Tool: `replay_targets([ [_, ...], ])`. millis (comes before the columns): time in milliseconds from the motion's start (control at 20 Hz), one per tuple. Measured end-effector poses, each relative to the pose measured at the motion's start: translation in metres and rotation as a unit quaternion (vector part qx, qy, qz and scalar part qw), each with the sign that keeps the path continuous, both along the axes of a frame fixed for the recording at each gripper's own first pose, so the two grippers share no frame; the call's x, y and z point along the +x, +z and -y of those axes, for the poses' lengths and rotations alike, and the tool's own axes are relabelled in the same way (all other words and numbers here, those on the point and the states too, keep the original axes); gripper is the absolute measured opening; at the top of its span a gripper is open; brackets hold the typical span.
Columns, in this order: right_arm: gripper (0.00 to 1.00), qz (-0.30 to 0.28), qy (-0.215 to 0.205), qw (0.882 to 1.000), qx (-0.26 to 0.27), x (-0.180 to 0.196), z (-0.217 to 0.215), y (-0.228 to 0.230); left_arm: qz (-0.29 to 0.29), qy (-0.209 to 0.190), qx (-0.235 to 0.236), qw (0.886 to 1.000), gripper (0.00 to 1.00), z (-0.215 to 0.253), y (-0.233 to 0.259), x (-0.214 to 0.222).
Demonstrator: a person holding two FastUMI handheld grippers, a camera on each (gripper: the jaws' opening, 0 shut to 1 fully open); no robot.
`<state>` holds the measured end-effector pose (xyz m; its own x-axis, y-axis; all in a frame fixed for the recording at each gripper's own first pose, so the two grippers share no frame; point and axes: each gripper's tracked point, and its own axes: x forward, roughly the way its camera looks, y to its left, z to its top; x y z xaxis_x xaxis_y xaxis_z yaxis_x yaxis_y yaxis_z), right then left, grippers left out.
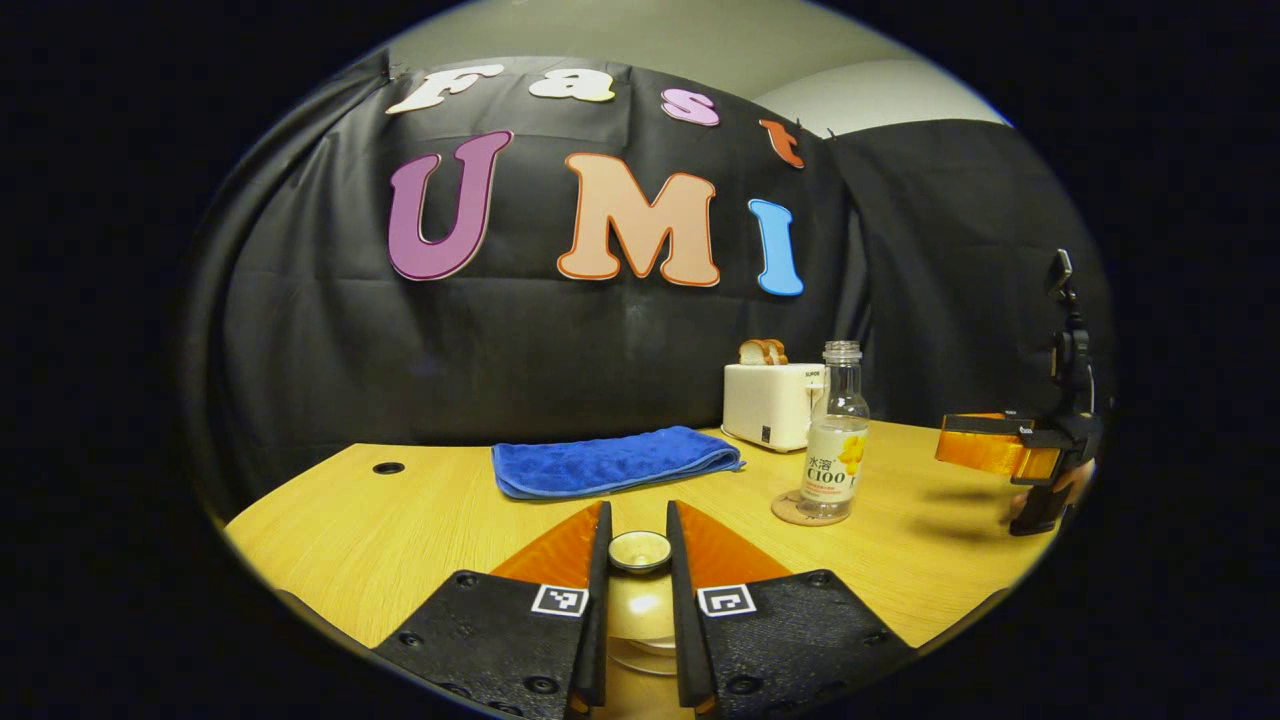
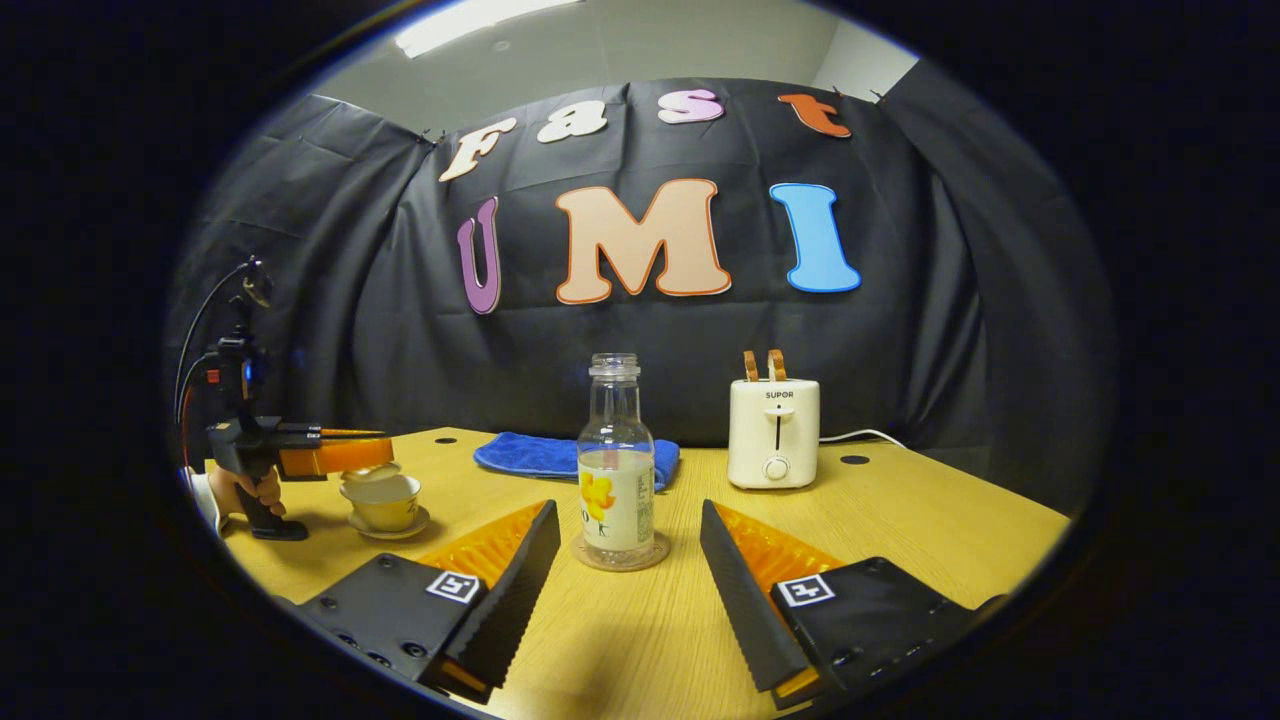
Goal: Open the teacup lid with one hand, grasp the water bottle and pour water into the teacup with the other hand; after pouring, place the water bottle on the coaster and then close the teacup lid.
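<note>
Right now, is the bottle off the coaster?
No, in the right gripper view the bottle stands upright on the round coaster, between the fingers of the open right gripper.

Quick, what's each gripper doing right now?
Left gripper: shut on the small round ceramic teacup lid.
Right gripper: open, holding nothing.

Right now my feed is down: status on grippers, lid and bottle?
Left gripper shut on round teacup lid knob. Right gripper open, clear plastic water bottle on round coaster ahead. Nothing between.
</note>
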<state>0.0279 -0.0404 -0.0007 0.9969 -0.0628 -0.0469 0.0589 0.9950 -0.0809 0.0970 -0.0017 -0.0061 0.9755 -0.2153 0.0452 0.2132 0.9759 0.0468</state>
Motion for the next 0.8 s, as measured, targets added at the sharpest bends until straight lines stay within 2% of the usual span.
replay_targets([
  [350, 0.91, 0.001, -0.012, 1.000, -0.001, -0.012, 0.005, 0.003, -0.037, -0.043, 0.026, 0.998, 0.25, 0.021, -0.015, -0.001],
  [400, 0.91, 0.001, -0.014, 1.000, -0.001, -0.012, 0.005, 0.003, -0.044, -0.046, 0.031, 0.997, 0.25, 0.023, -0.017, 0.000],
  [450, 0.84, 0.000, -0.014, 1.000, -0.001, -0.012, 0.005, 0.004, -0.051, -0.048, 0.035, 0.997, 0.25, 0.025, -0.019, 0.001],
  [600, 0.84, 0.000, -0.014, 1.000, -0.001, -0.015, 0.005, 0.003, -0.070, -0.047, 0.047, 0.995, 0.25, 0.024, -0.026, 0.003],
  [800, 0.84, -0.001, -0.014, 1.000, -0.001, -0.015, 0.005, 0.004, -0.065, -0.046, 0.042, 0.996, 0.26, 0.024, -0.021, 0.001],
])
